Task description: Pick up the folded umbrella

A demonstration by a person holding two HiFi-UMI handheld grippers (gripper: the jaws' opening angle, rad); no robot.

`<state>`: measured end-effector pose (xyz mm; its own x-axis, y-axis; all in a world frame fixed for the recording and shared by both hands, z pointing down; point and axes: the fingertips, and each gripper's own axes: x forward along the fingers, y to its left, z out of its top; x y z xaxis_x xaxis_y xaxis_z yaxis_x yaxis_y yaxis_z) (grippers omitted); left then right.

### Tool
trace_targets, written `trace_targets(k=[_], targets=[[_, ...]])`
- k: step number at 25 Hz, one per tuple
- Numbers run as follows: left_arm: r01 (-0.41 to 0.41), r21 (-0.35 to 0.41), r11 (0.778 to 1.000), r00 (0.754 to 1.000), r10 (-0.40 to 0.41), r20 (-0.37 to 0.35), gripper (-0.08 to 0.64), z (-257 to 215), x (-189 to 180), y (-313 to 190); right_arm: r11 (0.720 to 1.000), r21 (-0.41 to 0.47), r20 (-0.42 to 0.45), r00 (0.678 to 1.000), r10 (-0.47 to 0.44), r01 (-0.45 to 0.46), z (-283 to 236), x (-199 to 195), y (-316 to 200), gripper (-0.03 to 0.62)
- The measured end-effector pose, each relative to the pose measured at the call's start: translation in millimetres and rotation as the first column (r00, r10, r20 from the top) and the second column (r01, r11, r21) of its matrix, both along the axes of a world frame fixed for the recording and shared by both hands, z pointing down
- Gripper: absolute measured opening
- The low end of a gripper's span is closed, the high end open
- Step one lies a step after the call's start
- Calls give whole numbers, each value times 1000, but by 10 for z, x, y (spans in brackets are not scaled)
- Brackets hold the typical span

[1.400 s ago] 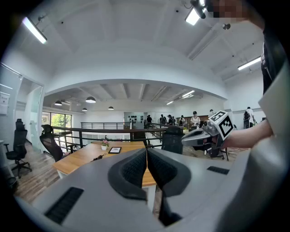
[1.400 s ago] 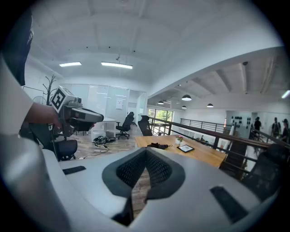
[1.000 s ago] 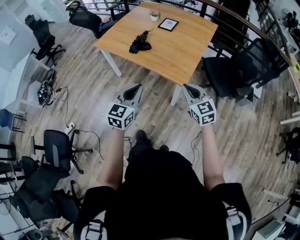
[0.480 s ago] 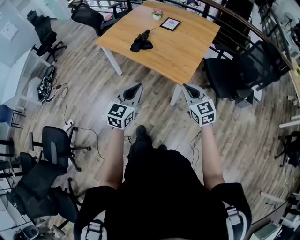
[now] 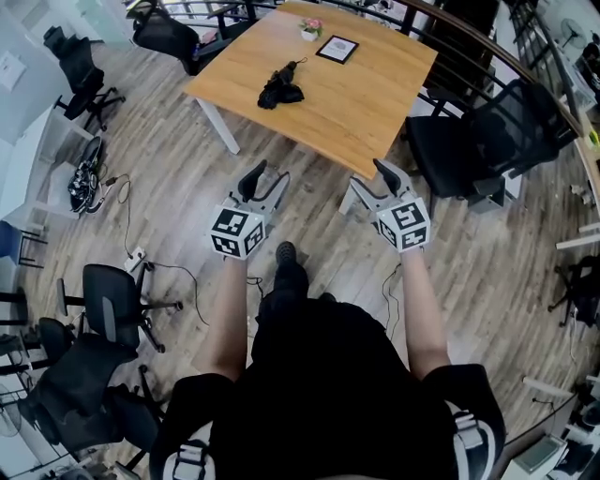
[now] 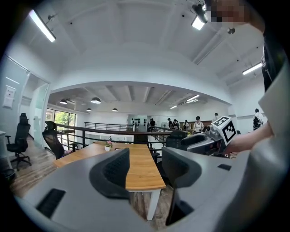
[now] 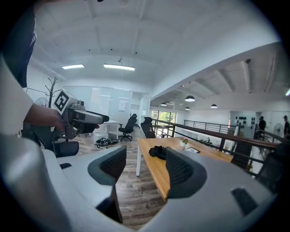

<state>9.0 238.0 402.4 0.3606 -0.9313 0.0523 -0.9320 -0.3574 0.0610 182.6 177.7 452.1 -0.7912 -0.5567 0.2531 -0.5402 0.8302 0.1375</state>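
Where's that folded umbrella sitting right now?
In the head view, the folded umbrella lies on the left half of the wooden table, nearer the person than the small flower pot and the black-framed card.

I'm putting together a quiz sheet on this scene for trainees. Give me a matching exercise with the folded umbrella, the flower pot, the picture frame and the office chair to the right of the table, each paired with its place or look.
Things
1. folded umbrella
2. flower pot
3. picture frame
4. office chair

Descriptions
A. stands on the floor, right of the table
B. pink blooms, at the table's far edge
C. black bundle lying toward the table's left side
D. flat on the tabletop, dark border, light middle

Pairs: 1-C, 2-B, 3-D, 4-A
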Motion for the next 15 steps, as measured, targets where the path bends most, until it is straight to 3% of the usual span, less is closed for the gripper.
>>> trace_targets(k=[15], targets=[[-58, -59, 997, 998, 56, -31, 244, 235, -921, -1171, 996, -47, -23, 997, 73, -74, 144, -844, -1042, 291]])
